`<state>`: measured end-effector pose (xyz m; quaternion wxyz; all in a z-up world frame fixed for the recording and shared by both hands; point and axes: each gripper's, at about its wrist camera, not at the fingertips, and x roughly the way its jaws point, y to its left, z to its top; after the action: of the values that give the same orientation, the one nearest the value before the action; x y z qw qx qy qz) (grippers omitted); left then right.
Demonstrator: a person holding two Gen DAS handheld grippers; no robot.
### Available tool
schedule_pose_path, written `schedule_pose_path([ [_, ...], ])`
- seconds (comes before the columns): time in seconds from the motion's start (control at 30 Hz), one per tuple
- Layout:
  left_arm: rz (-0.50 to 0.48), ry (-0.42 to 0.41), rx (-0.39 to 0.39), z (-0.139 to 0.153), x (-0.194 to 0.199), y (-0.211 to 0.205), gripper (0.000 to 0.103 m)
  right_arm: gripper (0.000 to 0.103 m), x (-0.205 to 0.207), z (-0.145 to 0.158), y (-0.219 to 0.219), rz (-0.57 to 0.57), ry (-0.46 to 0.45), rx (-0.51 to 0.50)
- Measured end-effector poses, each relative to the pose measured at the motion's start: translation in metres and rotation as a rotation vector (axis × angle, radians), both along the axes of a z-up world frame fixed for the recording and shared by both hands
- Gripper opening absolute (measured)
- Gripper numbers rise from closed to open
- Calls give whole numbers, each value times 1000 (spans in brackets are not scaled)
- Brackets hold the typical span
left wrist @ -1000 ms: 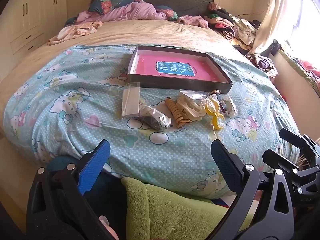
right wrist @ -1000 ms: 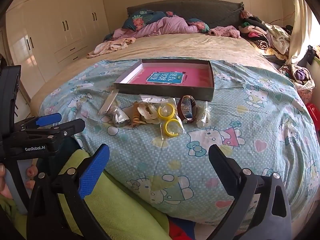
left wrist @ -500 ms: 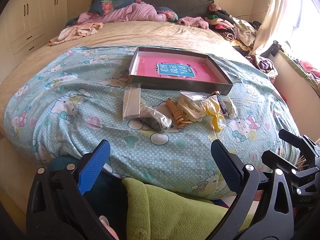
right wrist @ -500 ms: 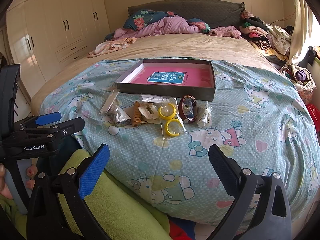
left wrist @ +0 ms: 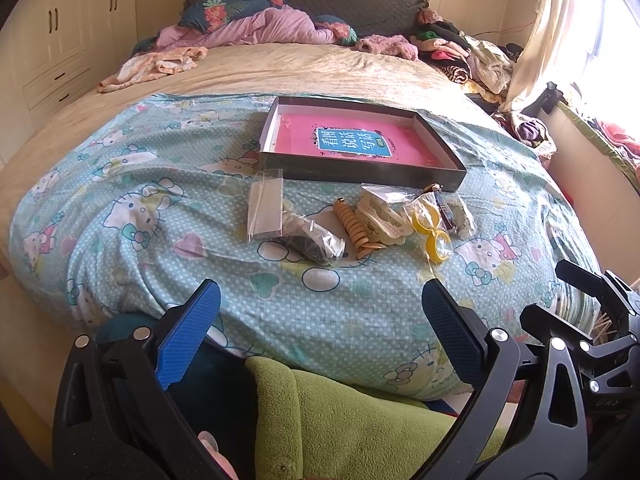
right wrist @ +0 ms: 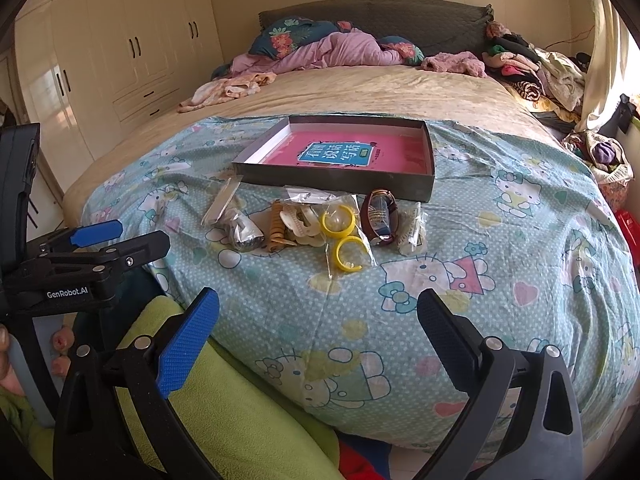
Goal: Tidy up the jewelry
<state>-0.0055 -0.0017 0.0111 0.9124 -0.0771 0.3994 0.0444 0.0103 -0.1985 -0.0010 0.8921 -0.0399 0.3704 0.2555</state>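
Note:
A row of bagged jewelry lies on the cartoon-print quilt [left wrist: 160, 208]: a clear bag with a dark piece [left wrist: 312, 240], an orange spiral band [left wrist: 356, 228], cream clips [left wrist: 380, 212], yellow rings [right wrist: 346, 236] and a brown watch [right wrist: 380, 216]. Behind them sits a shallow grey box [left wrist: 448, 178] with a pink book inside [left wrist: 352, 142]. My left gripper [left wrist: 320, 320] and right gripper [right wrist: 318, 320] hover open at the bed's near edge, short of the jewelry, holding nothing. The left gripper also shows in the right wrist view [right wrist: 104, 240], and the right gripper in the left wrist view [left wrist: 568, 296].
Green fleece-clad legs [right wrist: 224, 408] fill the space below the grippers. Clothes are piled at the bed's head [left wrist: 280, 26] and far right [right wrist: 532, 68]. Cream wardrobes [right wrist: 112, 52] line the left wall. A curtain and bright window [left wrist: 560, 32] are on the right.
Both views have crept slightly forward and up toward the bed. The jewelry and box have not moved, and both grippers stay open.

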Motion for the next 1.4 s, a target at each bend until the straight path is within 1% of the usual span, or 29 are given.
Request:
schedule_pose_path([
  [0.1, 4, 0, 0, 1, 0, 1, 94, 99, 3, -2, -1, 2, 3, 3],
  [0.2, 4, 2, -4, 4, 3, 10, 94, 99, 4, -3, -1, 3, 5, 3],
  [0.4, 11, -4, 0, 3, 4, 11, 94, 99, 8, -1, -1, 12, 5, 16],
  [0.5, 32, -6, 10, 3, 9, 17, 94, 99, 15, 1, -2, 16, 3, 31],
  [0.67, 53, 1, -2, 0, 15, 25, 94, 99, 28, 6, -2, 16, -7, 55],
  [0.93, 85, 6, -20, 1, 32, 40, 94, 99, 47, 9, 3, 33, -8, 65],
  [1.17, 95, 4, -38, 1, 50, 55, 94, 99, 64, 8, 1, 25, -6, 75],
  [1.23, 104, 16, -38, -2, 55, 60, 94, 99, 71, 7, -2, 14, -5, 78],
  [1.4, 106, 63, -81, -18, 67, 77, 94, 99, 86, 2, -11, -18, -7, 74],
])
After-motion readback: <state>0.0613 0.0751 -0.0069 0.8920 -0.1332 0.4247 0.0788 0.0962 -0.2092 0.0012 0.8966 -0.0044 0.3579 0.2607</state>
